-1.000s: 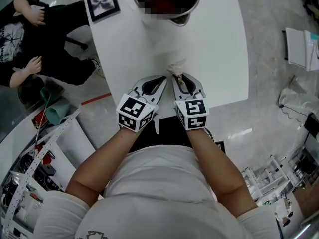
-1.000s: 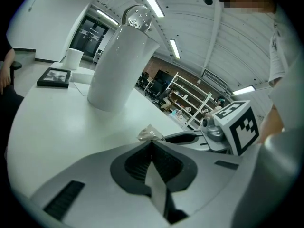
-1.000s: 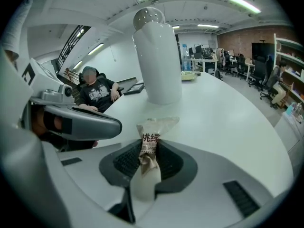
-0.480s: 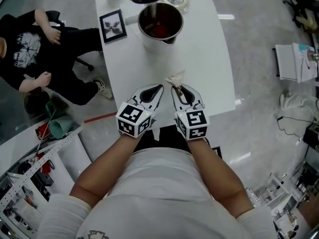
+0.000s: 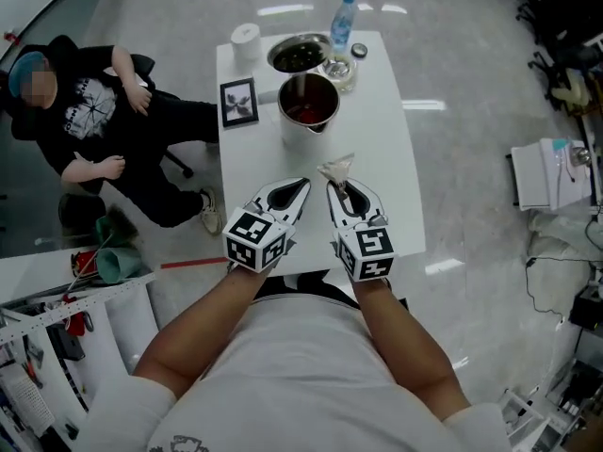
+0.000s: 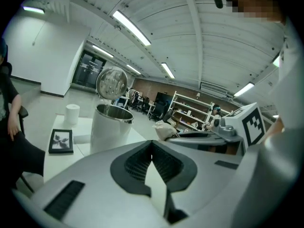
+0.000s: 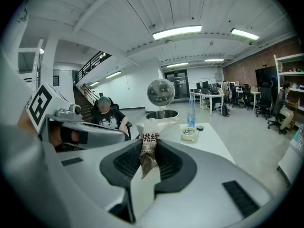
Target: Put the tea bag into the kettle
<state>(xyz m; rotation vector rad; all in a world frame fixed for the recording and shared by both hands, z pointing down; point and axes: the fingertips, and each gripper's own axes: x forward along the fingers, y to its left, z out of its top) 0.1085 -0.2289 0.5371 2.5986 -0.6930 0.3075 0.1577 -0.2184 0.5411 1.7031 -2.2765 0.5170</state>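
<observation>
Tea bag clamped in right gripper fingers, held over counter, apart from open kettle. Left gripper fingers clenched, empty. Pickup judged done; carry and drop into kettle left.

Pale tea bag, red letters, brown bottom; white kettle, dark red inside; white table; bottle at 12 o'clock, blue cap.

Half the tea bag is buried in the right gripper's grip, its print too small to read. The kettle's inside shows only dark red; the bowl's contents are unclear. The left gripper and the right cover part of the worktop's near edge.
</observation>
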